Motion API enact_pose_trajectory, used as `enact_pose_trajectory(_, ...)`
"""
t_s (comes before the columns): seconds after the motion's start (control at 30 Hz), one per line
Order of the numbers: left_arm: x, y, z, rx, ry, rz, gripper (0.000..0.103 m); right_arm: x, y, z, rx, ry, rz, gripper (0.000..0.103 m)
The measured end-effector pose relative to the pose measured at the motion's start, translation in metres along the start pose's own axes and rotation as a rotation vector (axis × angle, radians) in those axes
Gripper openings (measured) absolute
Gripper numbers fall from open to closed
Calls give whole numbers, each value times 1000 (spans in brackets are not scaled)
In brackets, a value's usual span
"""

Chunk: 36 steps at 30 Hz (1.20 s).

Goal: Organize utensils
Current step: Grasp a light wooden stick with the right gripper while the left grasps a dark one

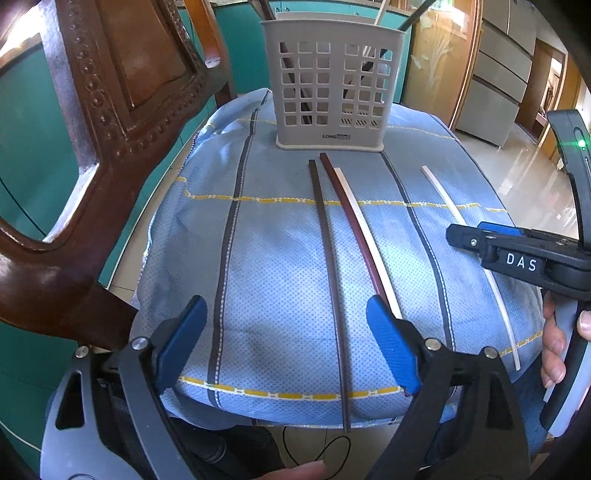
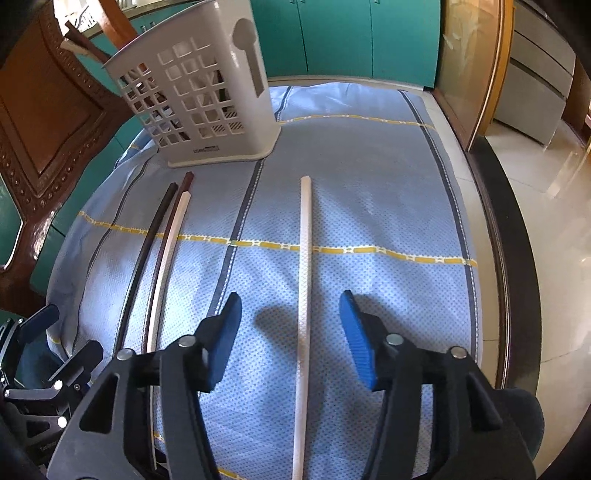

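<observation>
A beige slotted utensil holder (image 1: 328, 88) stands at the far end of a blue cloth (image 1: 277, 258), with a few chopsticks in it; it also shows in the right wrist view (image 2: 199, 96). Loose on the cloth lie a black chopstick (image 1: 328, 273), a dark red one (image 1: 351, 221), a white one beside it (image 1: 365, 236), and a white one apart to the right (image 1: 469, 243). My left gripper (image 1: 284, 339) is open, the black chopstick between its fingers. My right gripper (image 2: 291, 336) is open, straddling the lone white chopstick (image 2: 304, 280).
A carved wooden chair back (image 1: 110, 110) rises at the left edge of the cloth. Teal cabinets (image 2: 351, 33) stand behind. Tiled floor (image 2: 546, 221) lies to the right beyond the dark table edge (image 2: 506, 258).
</observation>
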<state>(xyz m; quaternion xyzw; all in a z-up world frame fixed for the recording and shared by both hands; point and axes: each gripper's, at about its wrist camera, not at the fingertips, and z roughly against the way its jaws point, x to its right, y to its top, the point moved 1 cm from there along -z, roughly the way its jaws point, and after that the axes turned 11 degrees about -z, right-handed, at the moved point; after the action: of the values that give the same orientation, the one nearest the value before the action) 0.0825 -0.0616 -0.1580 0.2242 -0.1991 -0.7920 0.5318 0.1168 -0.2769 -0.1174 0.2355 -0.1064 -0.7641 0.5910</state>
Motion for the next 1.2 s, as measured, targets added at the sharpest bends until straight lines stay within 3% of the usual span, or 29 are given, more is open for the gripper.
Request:
enact_pose_trajectory(0.47,-5,-4,-3,-14,-3,24,89,-11,1,-5,-3,-33,29,57)
enact_pose_trajectory(0.67,-3,-2,-1,-8,1,8,90,-35,7,-12,-5,-24,81,57)
enact_pose_trajectory(0.77,-3,-2,0,-9,2,10,90,-48,9,-19,-3,-71,128,57)
enact_pose_trajectory(0.8,-3,-2,-1,-10,3,10,90,-50,9,-20,0,-80,133,53)
enact_pose_trajectory(0.83,-4,-2,0,-10,5,11,90,-50,9,-20,1,-82,132,40)
enact_pose_trajectory(0.93,-7,-3,3,-4,9,17,90,-46,9,-22,-9,-81,115,19)
enact_pose_trajectory(1.0,-10,-3,2,-5,11,26,91,-41,9,-21,-5,-86,113,12)
enact_pose_trajectory(1.2,-10,-5,0,-12,12,30,91,-20,6,-14,-8,-91,82,9)
